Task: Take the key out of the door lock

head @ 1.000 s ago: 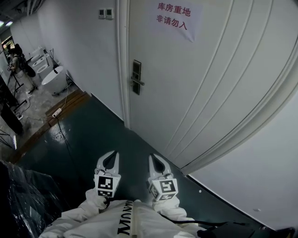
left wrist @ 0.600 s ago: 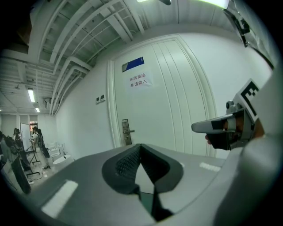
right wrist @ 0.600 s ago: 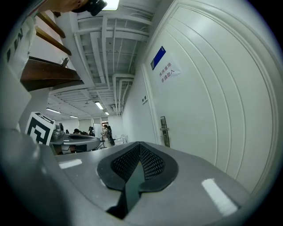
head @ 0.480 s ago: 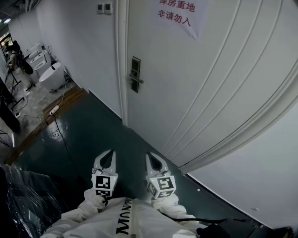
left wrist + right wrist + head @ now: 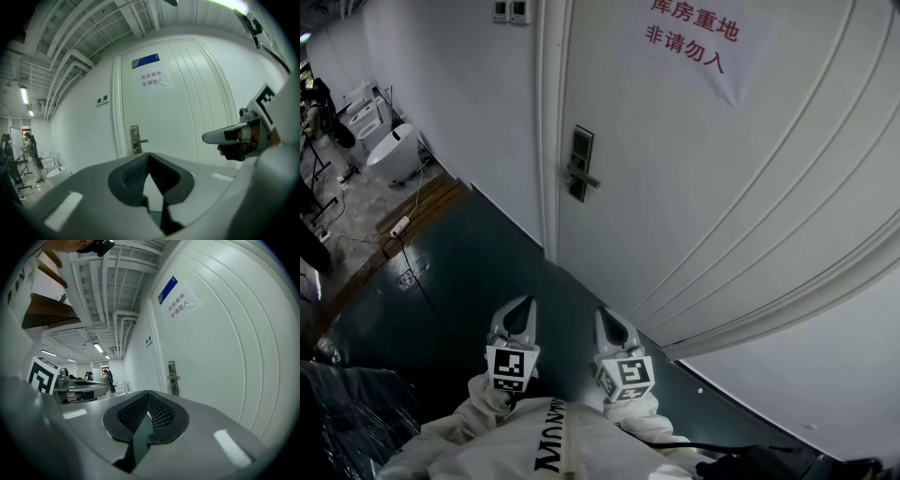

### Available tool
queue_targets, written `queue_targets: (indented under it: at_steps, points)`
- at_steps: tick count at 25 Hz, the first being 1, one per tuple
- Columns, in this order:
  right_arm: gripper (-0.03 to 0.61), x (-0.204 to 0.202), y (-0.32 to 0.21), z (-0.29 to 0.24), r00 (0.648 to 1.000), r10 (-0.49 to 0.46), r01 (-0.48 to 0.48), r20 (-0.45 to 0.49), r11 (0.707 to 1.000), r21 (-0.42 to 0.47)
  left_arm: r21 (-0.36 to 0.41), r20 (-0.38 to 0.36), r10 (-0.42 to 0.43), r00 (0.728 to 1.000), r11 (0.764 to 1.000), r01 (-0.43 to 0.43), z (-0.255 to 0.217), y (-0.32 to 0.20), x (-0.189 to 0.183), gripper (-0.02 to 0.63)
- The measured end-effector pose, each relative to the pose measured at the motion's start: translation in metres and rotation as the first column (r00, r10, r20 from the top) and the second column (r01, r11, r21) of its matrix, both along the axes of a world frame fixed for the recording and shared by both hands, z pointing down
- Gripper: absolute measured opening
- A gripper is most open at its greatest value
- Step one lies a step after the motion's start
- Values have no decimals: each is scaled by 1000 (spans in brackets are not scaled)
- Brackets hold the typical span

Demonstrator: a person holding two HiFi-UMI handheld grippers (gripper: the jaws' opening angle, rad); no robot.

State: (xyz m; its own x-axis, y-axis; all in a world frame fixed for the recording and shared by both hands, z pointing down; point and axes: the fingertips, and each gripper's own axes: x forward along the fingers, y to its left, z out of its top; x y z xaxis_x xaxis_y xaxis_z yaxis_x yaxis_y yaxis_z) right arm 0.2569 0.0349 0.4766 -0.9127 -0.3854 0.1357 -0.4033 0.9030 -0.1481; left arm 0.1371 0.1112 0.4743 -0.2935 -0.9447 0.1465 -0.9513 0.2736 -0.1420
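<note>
We hold the left gripper (image 5: 522, 307) and the right gripper (image 5: 607, 316) side by side, low over the dark green floor (image 5: 459, 281), and both point at the white door (image 5: 722, 197). In each gripper view the jaws are pressed together at their tips, with nothing between them. White sleeves (image 5: 483, 412) run back from both marker cubes toward the bottom of the head view.

The door lock (image 5: 580, 159) is a dark upright plate near the door's left edge, with a metal lever handle (image 5: 585, 178) sticking out to the right below its middle. It is well apart from both grippers, higher up and ahead of them. The key is too small for us to make out in any view, so we cannot tell where on the lock it sits.

A paper notice (image 5: 694, 39) with red characters hangs high on the door. Left of the door frame the white wall carries two small switch plates (image 5: 511, 10). Farther left, white bathroom fixtures (image 5: 386, 150) stand on a lighter floor, and a power strip (image 5: 397, 226) lies near wooden boards.
</note>
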Motion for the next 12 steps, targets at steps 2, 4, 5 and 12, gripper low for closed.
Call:
queue_targets:
  at_steps: [2, 4, 5, 12]
  points:
    - [0, -20, -6, 1, 1000, 1, -1, -7, 1000, -7, -4, -5, 0, 1000, 1000, 0, -1, -7, -21, 0]
    - [0, -40, -10, 3, 1000, 3, -3, -12, 1000, -12, -4, -9, 1, 1000, 1000, -1, -1, -11, -41, 0]
    - [0, -50, -12, 3, 1000, 4, -4, -15, 1000, -15, -6, -10, 1, 1000, 1000, -1, -1, -13, -51, 0]
    - [0, -121, -18, 6, 999, 3, -4, -35, 1000, -20, -15, -35, -9, 999, 1000, 9, 5, -15, -121, 0]
